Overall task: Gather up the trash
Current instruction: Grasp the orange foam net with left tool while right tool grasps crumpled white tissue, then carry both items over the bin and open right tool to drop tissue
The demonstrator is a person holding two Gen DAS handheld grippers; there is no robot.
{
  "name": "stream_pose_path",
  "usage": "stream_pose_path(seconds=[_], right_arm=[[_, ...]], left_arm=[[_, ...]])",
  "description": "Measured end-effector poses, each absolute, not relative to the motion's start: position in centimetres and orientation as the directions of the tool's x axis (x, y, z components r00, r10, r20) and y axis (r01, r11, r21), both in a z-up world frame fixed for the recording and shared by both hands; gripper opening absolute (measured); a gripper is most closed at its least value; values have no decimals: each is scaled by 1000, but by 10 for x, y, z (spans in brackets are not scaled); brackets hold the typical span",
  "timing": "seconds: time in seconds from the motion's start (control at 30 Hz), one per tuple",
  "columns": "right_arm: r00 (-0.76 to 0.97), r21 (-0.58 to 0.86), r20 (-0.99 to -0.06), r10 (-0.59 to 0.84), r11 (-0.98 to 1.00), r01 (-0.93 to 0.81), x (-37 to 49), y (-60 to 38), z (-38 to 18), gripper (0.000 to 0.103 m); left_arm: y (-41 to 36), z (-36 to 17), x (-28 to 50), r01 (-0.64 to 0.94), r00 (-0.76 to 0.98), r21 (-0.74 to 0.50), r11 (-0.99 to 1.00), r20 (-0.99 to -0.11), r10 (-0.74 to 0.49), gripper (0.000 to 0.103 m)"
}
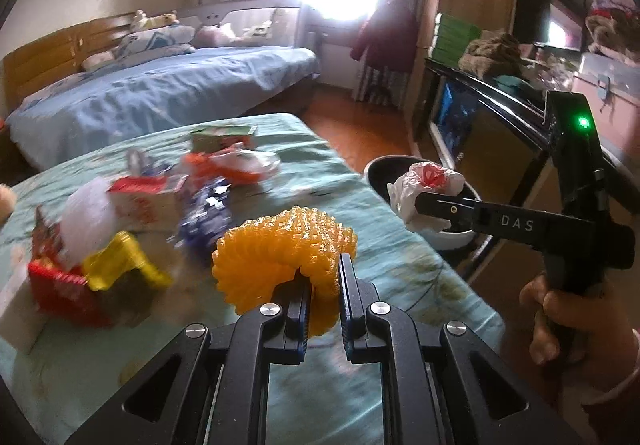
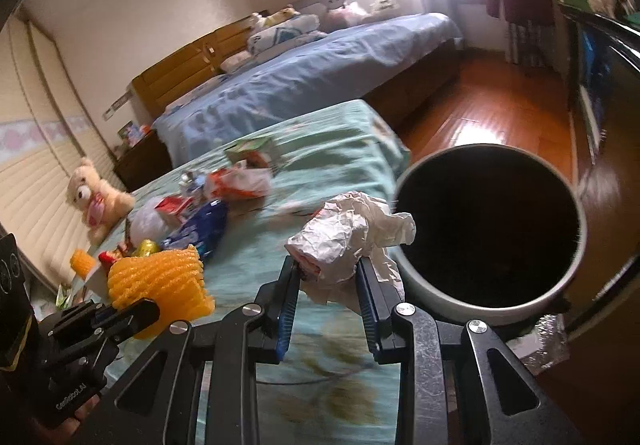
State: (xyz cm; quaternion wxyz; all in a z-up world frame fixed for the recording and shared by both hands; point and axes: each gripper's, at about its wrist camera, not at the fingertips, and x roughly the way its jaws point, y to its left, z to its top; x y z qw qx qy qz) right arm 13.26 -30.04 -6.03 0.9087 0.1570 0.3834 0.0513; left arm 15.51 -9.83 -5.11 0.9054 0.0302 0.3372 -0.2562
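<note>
Left tongs (image 1: 323, 265) clamped on the orange foam net (image 1: 280, 245), held up over the green-covered table (image 1: 400, 245) with wrappers and cartons (image 1: 152, 201) scattered behind. Over to the right tongs (image 2: 328, 269), squeezed tight on a crumpled white wrapper (image 2: 348, 233), carried just beside the rim of the dark-lined trash bin (image 2: 488, 213) standing at the table's edge.

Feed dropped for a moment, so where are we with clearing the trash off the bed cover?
Done: the bin's dark inside shows nothing I can confirm. In hand: left tongs grip the orange foam net; right tongs grip crumpled white paper beside the bin. Left: wrappers and cartons on the green cover.
</note>
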Motion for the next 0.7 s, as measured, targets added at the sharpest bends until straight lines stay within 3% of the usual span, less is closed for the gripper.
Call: stream_pose_path(seconds=[0.7], right_arm=[[711, 327, -694, 113, 929, 172, 129, -392, -63, 29]], left_arm=[[-198, -59, 228, 594, 559, -91, 799, -668, -492, 12]])
